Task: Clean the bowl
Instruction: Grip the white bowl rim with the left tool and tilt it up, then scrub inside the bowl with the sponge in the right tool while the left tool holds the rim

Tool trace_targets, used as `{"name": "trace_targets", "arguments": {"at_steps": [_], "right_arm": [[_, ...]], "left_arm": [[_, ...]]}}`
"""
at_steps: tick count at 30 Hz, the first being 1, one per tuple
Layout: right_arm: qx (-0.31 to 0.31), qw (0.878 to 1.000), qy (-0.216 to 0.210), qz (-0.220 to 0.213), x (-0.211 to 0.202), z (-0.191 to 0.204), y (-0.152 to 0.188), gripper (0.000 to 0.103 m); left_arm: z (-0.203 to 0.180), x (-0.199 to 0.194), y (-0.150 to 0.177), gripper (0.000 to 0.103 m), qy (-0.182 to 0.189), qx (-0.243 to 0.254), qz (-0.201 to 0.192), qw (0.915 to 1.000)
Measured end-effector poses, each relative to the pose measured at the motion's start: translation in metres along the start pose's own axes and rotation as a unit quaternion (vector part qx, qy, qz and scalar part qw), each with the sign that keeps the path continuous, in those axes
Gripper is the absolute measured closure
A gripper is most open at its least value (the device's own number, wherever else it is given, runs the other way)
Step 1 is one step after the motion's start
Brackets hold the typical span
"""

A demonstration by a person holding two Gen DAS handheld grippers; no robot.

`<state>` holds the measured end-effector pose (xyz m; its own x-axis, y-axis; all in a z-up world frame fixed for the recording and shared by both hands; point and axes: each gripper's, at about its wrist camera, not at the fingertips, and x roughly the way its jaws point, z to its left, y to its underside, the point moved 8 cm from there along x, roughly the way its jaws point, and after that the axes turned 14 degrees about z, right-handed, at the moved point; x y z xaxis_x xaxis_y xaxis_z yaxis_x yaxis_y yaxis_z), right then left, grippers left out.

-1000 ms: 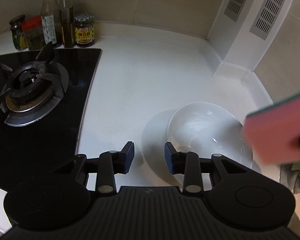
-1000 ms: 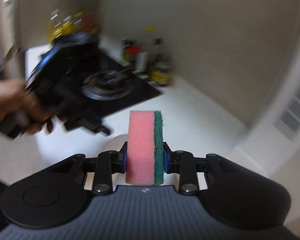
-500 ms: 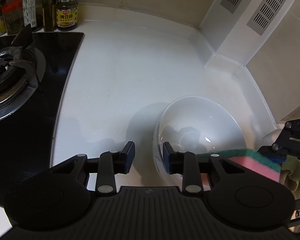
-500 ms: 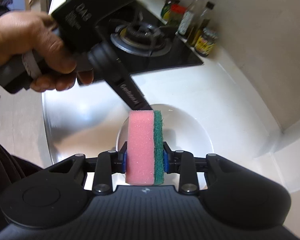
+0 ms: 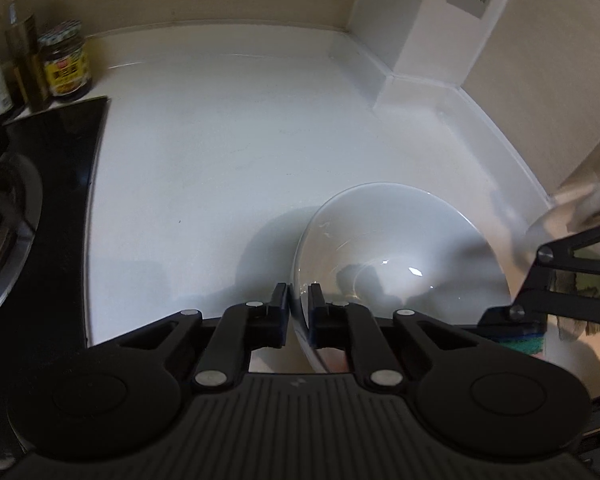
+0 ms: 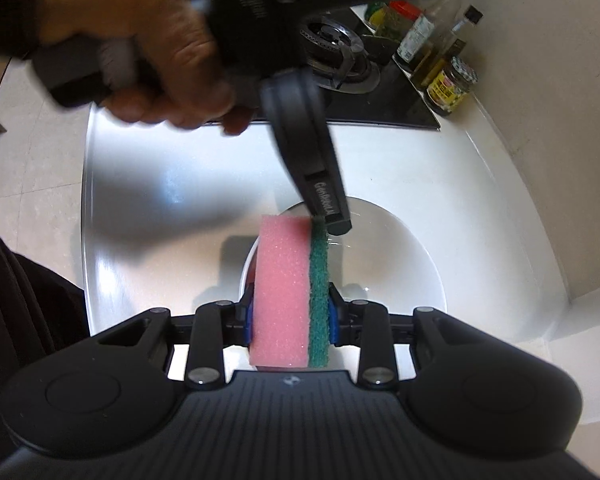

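Left wrist view: left claw (image 5: 299,305) clenched on bowl (image 5: 400,256) rim, right claw (image 6: 290,314) grasping sponge (image 6: 288,292).

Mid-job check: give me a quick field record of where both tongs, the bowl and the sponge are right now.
left tongs: shut on the bowl's near rim
bowl: white, upright on the white counter
right tongs: shut on sponge
sponge: pink foam with a green scrub layer, over the bowl's near edge; contact with the bowl not visible
surroundings: gas stove and condiment jars beyond the bowl
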<state>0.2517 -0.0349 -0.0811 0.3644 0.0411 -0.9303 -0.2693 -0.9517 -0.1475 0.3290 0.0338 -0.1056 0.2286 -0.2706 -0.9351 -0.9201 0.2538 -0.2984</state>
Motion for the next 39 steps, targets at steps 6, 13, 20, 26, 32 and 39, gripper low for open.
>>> {"name": "trace_targets", "arguments": {"at_steps": [6, 13, 20, 26, 32, 39], "right_arm": [[-0.102, 0.994, 0.04, 0.021, -0.004, 0.014, 0.02, 0.075], [-0.128, 0.991, 0.046, 0.023, -0.014, 0.019, 0.029, 0.075], [-0.12, 0.992, 0.038, 0.016, -0.026, 0.02, 0.031, 0.075], [-0.114, 0.993, 0.038, 0.014, -0.036, 0.024, 0.032, 0.075], [-0.106, 0.993, 0.046, 0.009, -0.037, 0.03, 0.031, 0.073], [-0.098, 0.994, 0.046, -0.001, -0.036, 0.029, 0.029, 0.073]], "left_arm": [[-0.012, 0.01, -0.024, 0.097, 0.014, 0.058, 0.015, 0.9981], [-0.01, 0.011, -0.024, 0.094, 0.031, 0.026, 0.011, 0.9991], [-0.011, -0.007, 0.006, 0.083, 0.029, -0.025, 0.003, 0.9993], [-0.009, 0.008, 0.009, 0.096, 0.017, -0.05, 0.004, 0.9986], [-0.008, 0.009, 0.005, 0.097, 0.013, -0.063, -0.004, 0.9979], [-0.016, -0.006, 0.028, 0.092, -0.002, -0.089, -0.016, 0.9959]]}}
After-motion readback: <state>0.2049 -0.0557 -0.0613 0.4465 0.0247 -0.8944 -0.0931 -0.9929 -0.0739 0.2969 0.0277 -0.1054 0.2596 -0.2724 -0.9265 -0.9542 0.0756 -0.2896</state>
